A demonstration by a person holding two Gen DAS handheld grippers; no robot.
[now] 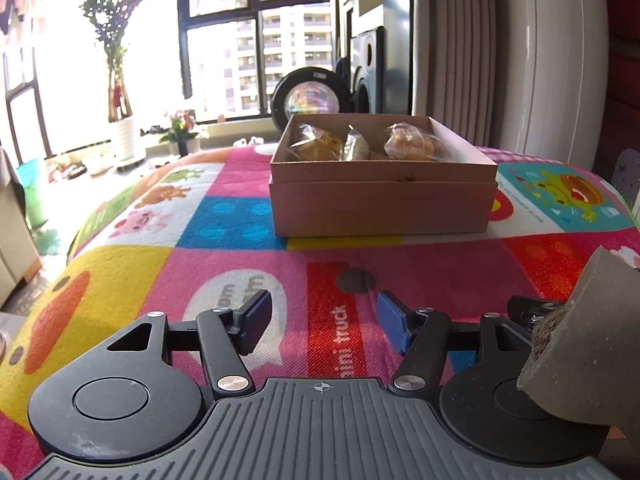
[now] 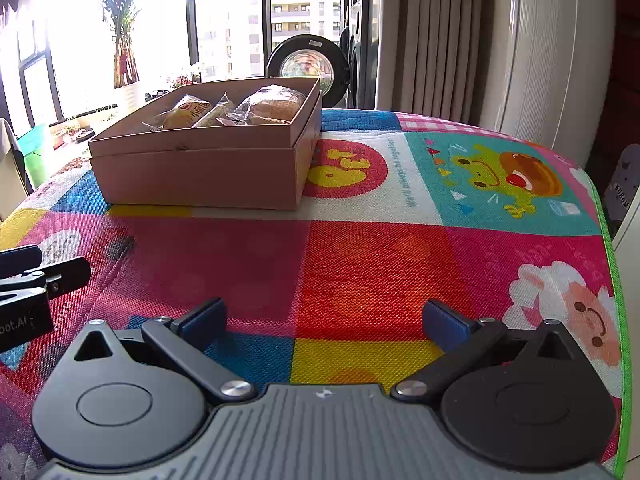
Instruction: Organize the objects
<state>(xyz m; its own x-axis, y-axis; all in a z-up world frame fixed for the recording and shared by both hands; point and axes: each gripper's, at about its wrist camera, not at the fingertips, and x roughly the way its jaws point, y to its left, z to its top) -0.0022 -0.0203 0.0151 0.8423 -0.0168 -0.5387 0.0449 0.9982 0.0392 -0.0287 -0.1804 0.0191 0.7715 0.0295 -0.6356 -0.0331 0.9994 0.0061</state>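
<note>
An open cardboard box (image 1: pixel 382 204) of pale brown card is shown, its shallow tray seated over a deeper base so that a seam runs round the sides. Three wrapped pastries (image 1: pixel 368 144) in clear film are laid side by side inside it; printed lettering is seen on one wrapper in the right wrist view, but it cannot be read.

The box is set on the surface, which is covered by a play mat (image 1: pixel 224 272) printed with bright cartoon squares. In the left wrist view the box is placed at centre frame, above and slightly right of the left tongs (image 1: pixel 324 322), well apart from them. In the right wrist view it is placed at upper left (image 2: pixel 200 172), well apart from the right tongs (image 2: pixel 324 324).

Both pairs of tongs are spread, nothing being held between the blue pads (image 1: pixel 258 316). A grey block (image 1: pixel 588 344) is seen at the lower right edge of the left view. A washing-machine door (image 2: pixel 306 66) is visible behind the box.
</note>
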